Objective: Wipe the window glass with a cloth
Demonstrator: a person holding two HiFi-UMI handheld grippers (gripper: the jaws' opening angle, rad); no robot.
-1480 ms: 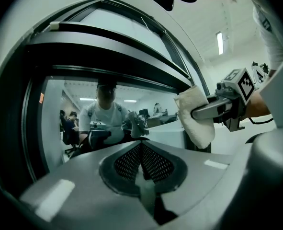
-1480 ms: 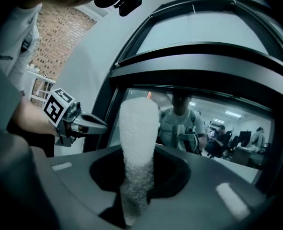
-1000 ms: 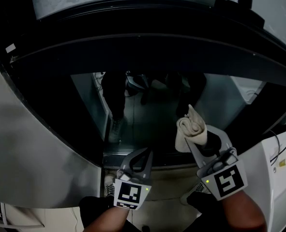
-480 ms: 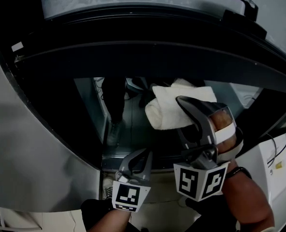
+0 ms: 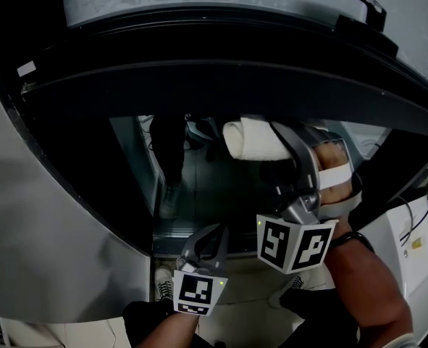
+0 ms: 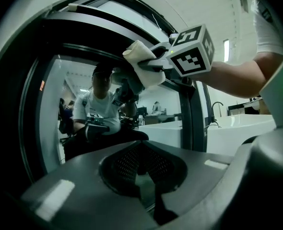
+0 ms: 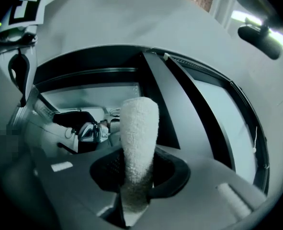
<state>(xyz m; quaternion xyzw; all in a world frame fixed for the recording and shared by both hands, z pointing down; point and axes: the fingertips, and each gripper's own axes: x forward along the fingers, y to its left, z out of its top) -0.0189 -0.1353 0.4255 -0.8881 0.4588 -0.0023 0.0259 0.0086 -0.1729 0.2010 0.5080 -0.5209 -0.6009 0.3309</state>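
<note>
The right gripper [image 5: 280, 140] is squeezed tight on a rolled-up white cloth [image 5: 251, 139] and holds it up at the top part of the dark window glass [image 5: 199, 187], while the left gripper [image 5: 212, 232] sits low by the bottom of the glass, jaws closed together with nothing in them.

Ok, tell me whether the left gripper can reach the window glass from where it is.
Probably yes: the left gripper sits just below the window glass with nothing between; the right gripper and cloth are higher up.
</note>
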